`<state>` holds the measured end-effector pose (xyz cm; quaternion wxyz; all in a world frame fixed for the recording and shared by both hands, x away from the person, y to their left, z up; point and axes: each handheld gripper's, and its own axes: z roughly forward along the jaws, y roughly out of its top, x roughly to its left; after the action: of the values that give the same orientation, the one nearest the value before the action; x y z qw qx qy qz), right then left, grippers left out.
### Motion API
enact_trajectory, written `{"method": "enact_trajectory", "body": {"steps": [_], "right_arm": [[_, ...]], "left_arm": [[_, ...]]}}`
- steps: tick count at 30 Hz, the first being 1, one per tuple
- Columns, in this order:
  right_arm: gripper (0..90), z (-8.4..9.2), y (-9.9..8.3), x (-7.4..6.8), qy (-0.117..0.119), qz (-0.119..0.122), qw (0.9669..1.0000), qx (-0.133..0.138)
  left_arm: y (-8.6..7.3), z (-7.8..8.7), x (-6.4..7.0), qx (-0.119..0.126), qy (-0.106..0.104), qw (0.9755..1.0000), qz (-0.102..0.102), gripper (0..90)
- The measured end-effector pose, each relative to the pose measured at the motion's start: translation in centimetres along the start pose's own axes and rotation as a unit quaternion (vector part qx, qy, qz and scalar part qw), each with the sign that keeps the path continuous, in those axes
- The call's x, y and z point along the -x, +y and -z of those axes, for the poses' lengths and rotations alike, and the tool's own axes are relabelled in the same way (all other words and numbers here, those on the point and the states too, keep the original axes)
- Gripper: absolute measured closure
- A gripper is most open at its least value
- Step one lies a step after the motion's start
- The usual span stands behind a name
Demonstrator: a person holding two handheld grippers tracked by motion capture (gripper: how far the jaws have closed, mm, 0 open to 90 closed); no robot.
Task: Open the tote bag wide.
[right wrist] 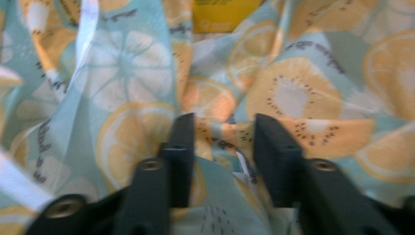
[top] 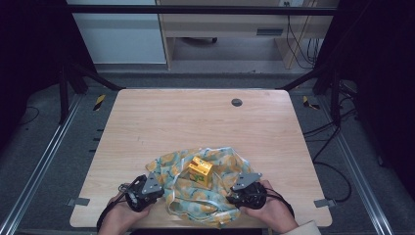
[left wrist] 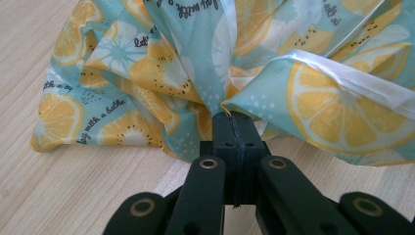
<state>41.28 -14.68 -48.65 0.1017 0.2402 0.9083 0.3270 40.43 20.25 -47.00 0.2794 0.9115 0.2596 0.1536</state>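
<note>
A crumpled light-blue cloth (top: pixel 208 193) printed with lemon slices lies near the table's front edge, and a small yellow box (top: pixel 200 171) stands on it. My left gripper (top: pixel 163 189) is at the cloth's left side; in the left gripper view its jaws (left wrist: pixel 234 120) are pressed together on a pinched edge of the cloth (left wrist: pixel 171 63). My right gripper (top: pixel 230 198) is at the cloth's right side. Its jaws (right wrist: pixel 222 128) stand apart with a fold of cloth (right wrist: pixel 122 63) lying loose between them. The yellow box (right wrist: pixel 225 14) is just beyond, at the top of that view.
The wooden table (top: pixel 195 122) has a dark round grommet (top: pixel 236 102) at its far middle. A person's hands (top: pixel 271 210) hold both grippers at the front edge. Black frame posts stand at the far left and right of the table.
</note>
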Motion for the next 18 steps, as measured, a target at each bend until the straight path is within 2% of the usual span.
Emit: {"method": "enact_trajectory", "body": {"steps": [5,6,9,12,18], "right_arm": [[88.1,-0.42,0.19,-0.32,0.014,0.017,0.9996,-0.015],[90.0,-0.50,0.22,-0.35,0.017,0.019,0.9995,-0.017],[90.0,-0.52,0.31,-0.40,0.019,0.024,0.9993,-0.020],[90.0,-0.37,0.20,-0.41,0.023,0.015,0.9993,-0.024],[90.0,-0.02,-0.13,-0.60,0.031,0.018,0.9989,-0.029]], "left_arm": [[-0.09,0.09,-0.18,0.001,0.003,1.0000,0.003,90.0],[-0.10,0.12,-0.22,0.001,0.003,1.0000,0.003,90.0],[-0.12,0.22,-0.28,0.001,0.003,1.0000,0.004,90.0],[-0.23,0.37,-0.28,0.000,0.002,1.0000,0.004,90.0],[-0.55,0.87,-0.08,-0.008,0.002,0.9999,0.006,90.0]]}}
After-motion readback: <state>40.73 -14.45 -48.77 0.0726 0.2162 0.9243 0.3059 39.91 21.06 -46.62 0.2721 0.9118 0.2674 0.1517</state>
